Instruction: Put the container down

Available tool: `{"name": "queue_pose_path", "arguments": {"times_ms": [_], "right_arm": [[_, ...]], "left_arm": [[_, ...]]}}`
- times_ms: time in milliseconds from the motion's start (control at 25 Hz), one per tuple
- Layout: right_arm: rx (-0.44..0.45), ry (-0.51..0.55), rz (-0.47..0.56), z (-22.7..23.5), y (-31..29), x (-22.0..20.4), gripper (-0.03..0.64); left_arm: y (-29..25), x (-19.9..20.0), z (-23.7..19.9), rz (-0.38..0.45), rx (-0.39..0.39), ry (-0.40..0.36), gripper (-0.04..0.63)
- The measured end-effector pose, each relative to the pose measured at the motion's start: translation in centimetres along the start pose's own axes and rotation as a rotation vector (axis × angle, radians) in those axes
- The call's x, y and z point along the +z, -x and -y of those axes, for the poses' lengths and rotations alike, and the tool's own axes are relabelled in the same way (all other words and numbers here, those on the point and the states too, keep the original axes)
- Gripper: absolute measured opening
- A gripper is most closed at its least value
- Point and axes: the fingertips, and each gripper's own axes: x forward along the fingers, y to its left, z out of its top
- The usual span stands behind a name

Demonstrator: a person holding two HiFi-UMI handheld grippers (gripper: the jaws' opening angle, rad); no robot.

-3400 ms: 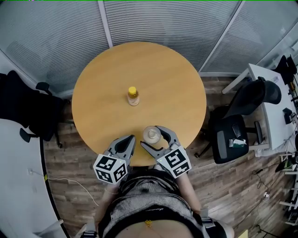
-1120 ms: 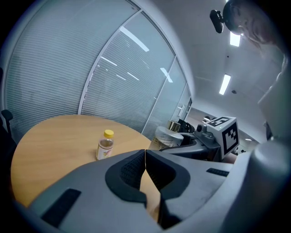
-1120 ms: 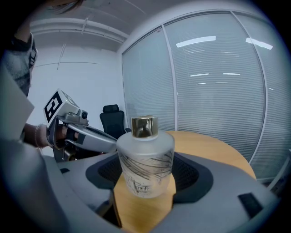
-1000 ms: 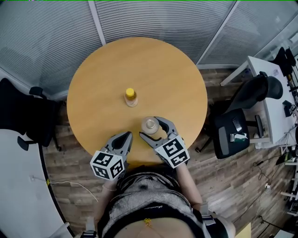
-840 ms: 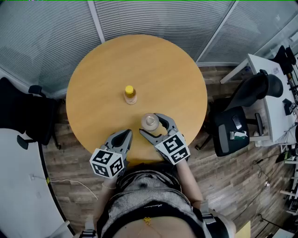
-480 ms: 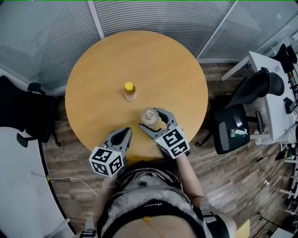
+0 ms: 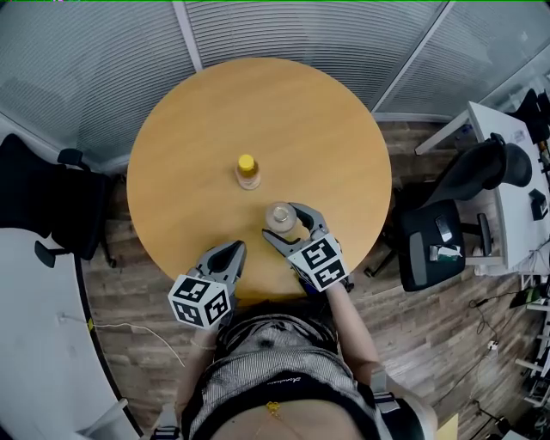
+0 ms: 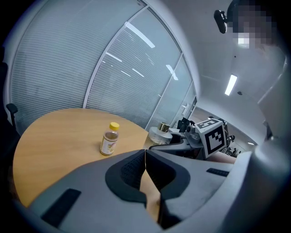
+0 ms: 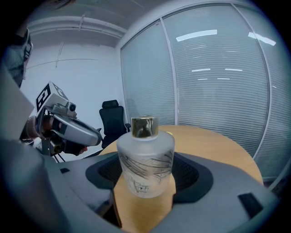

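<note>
A frosted glass container (image 7: 278,215) with a gold cap stands upright between the jaws of my right gripper (image 7: 281,221), over the near part of the round wooden table (image 7: 301,120). In the right gripper view the container (image 9: 145,154) fills the gap, and the right gripper (image 9: 148,178) is shut on its sides. I cannot tell whether its base touches the wood. My left gripper (image 7: 234,248) is shut on nothing at the table's near edge, to the left; its jaws meet in the left gripper view (image 8: 145,157).
A small yellow-capped bottle (image 7: 247,172) stands near the table's middle, just beyond the container. Black office chairs stand right (image 7: 468,185) and left (image 7: 64,206) of the table. Blinded glass walls (image 7: 301,26) curve behind it. A white desk (image 7: 516,172) is far right.
Since 3.4 s ago my right gripper has carried the container forward from the near edge toward the yellow-capped bottle. Over the last second it barely moves. The left gripper stays put.
</note>
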Motion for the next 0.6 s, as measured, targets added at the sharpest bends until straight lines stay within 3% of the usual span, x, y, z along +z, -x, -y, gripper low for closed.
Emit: {"name": "queue_pose_path", "arguments": {"times_ms": [440,600], "right_arm": [[-0.007,-0.017,-0.057,0.9,-2.7,-2.8,0.345],[0.006,-0.015,-0.076,0.9,-4.0,-4.0,0.345]], "left_arm": [[-1.0,-0.8,0.9,-0.033,-0.033,-0.002,0.021],[-1.5,-1.2,1.2,-0.047,-0.057,0.034,0.021]]}}
